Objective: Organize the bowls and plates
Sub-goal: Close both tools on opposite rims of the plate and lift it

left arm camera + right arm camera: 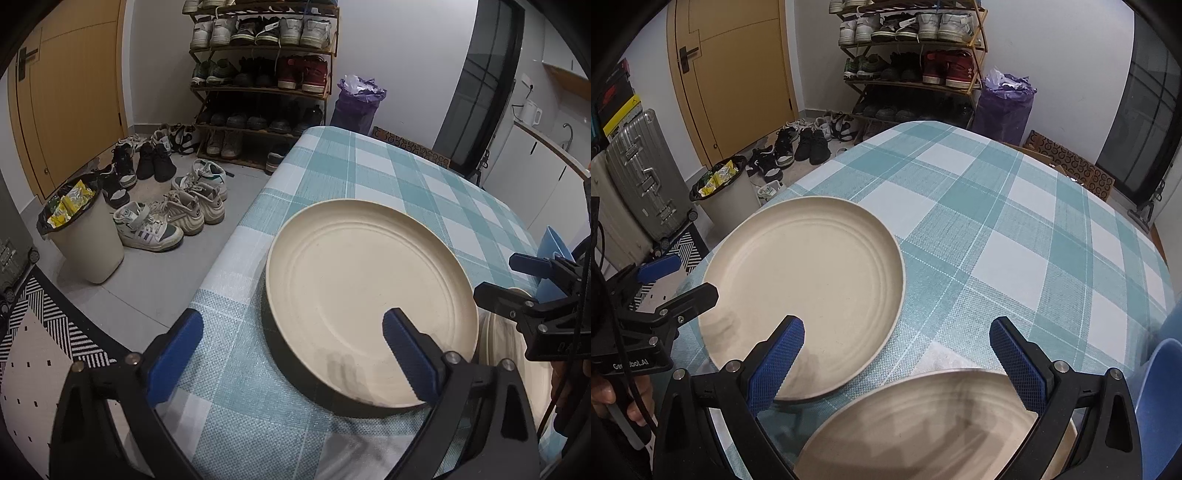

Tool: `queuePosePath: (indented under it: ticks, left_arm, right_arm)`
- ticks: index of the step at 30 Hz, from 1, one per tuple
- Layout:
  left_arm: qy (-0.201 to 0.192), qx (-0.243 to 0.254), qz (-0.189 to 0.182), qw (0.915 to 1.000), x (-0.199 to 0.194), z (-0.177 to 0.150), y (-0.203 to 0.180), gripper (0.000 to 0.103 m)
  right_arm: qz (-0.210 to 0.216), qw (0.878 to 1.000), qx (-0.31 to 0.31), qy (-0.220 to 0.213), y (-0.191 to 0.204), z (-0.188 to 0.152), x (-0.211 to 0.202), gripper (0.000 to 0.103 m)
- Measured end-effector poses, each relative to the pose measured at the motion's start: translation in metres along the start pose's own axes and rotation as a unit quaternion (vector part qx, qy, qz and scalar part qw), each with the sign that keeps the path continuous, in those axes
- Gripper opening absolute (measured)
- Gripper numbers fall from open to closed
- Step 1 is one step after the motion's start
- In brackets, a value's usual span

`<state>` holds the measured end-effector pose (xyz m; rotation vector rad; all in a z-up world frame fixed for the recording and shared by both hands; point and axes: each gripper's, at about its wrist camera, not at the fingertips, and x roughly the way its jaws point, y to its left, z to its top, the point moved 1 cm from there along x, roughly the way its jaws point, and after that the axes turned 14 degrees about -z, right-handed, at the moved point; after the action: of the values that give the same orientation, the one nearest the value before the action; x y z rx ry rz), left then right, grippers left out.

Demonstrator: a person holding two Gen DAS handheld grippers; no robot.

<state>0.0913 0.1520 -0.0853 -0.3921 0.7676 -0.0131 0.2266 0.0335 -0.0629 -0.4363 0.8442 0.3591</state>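
Desk (997, 221), covered in a teal-and-white checked cloth, is carrying all the items. Large cream plate (369, 288) is lying flat near the desk's left edge. Second cream plate (923, 424) is sitting just beside it, nearer the person. Left gripper (291, 354) is hovering with jaws spread wide, one finger over the large plate, holding nothing. Right gripper (897, 362) is hanging wide apart over the second plate, empty.

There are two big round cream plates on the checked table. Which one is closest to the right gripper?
The blurry cream round plate at the bottom of the right wrist view. It lies right beneath the open right gripper, while the other cream ridged plate lies farther off, toward the left gripper.
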Motion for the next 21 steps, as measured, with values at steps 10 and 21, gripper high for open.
queuePosePath:
  ticks: [10,21]
  left_arm:
    - [0.013,-0.002,-0.004,0.9999,0.008,-0.003,0.002,0.09]
    - [0.026,-0.004,-0.008,0.9996,0.013,-0.006,0.004,0.078]
  right_arm:
    - [0.008,1.0,-0.01,0.016,0.008,0.004,0.016,0.102]
    - [0.014,0.999,-0.021,0.027,0.018,0.005,0.029,0.093]
